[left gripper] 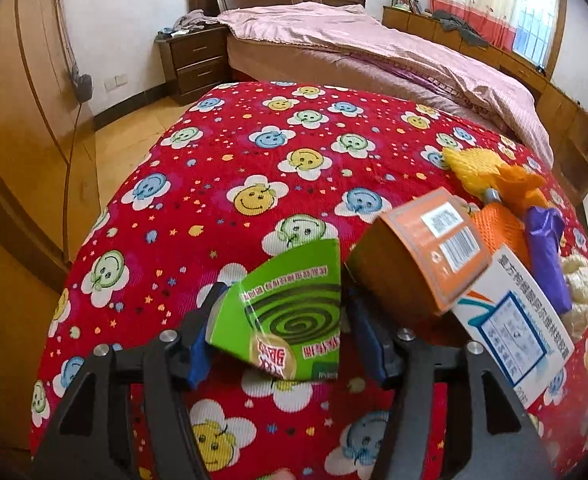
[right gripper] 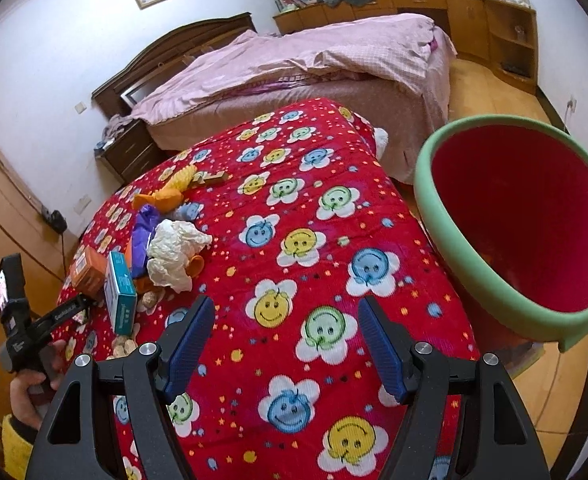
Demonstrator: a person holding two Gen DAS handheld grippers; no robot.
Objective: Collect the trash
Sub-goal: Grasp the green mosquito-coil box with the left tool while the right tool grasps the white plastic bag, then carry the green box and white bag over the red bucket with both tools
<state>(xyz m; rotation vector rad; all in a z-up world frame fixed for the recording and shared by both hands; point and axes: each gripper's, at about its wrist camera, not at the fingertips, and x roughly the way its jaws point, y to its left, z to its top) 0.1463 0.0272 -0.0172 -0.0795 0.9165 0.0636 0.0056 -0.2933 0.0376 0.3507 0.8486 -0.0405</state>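
My left gripper (left gripper: 283, 320) is shut on a green mosquito-coil box (left gripper: 289, 312), held just above the red smiley-flower quilt (left gripper: 253, 152). Right of it lies a pile of trash: an orange-brown box (left gripper: 418, 256), a white and blue medicine box (left gripper: 514, 328), orange netting (left gripper: 502, 224), a purple wrapper (left gripper: 546, 252) and yellow foam netting (left gripper: 474, 168). My right gripper (right gripper: 285, 344) is open and empty over the quilt (right gripper: 314, 208). The same pile shows at its left with a crumpled white tissue (right gripper: 173, 252) and the teal-sided medicine box (right gripper: 119, 292). A red bin with a green rim (right gripper: 514, 220) stands at the right.
A bed with a pink cover (left gripper: 374, 40) lies beyond the quilt. A dark nightstand (left gripper: 193, 60) stands by the headboard. Wooden cabinets (right gripper: 494, 28) line the window wall. A wardrobe (left gripper: 21, 120) is at the left. The person's hand on the left gripper handle (right gripper: 25, 360) shows low left.
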